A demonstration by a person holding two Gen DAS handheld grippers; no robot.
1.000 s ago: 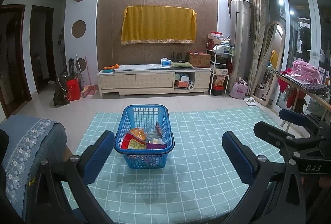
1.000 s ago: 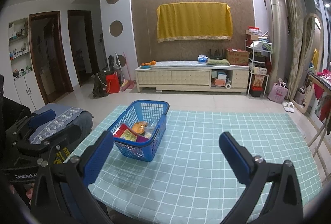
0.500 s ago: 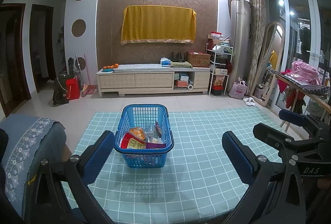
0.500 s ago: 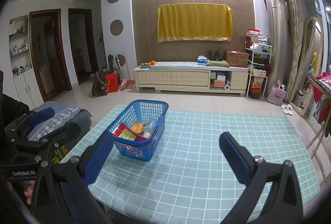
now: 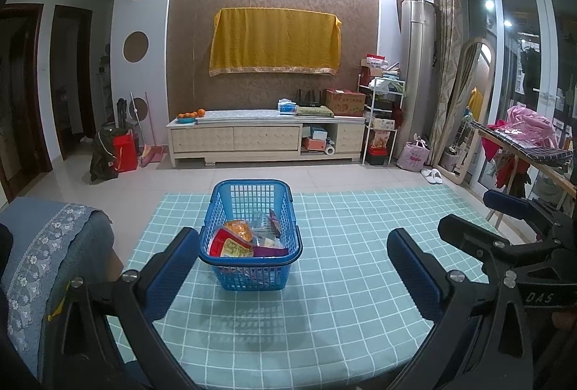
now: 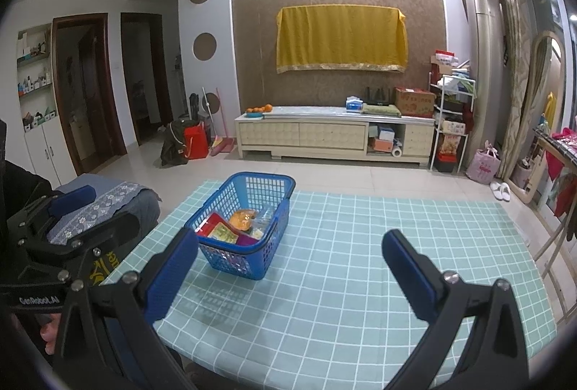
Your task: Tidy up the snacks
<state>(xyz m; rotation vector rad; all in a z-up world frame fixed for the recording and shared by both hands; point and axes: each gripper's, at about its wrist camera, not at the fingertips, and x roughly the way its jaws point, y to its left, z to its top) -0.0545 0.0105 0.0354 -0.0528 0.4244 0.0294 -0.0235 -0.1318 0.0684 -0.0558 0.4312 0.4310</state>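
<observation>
Snacks point(image 5: 249, 238) sit in the blue basket point(image 5: 250, 267), left-of-centre on the checked tabletop point(image 5: 342, 300).
Left claw point(image 5: 292, 267) wide open, empty, basket ahead between its fingers, not touching. Right claw point(image 6: 288, 271) wide open, empty, basket toward its left finger. Packets look light, soft, crinkly, likely slippery: pinch a top edge. They overlap; lower ones hidden, labels unreadable.

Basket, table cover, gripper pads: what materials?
Blue basket: moulded rigid plastic, open grid walls, slight sheen. Table cover: looks like wipeable vinyl or oilcloth, teal check print, faintly glossy; could be cloth. Left gripper pads: blue, dimpled texture, probably rubber.
</observation>
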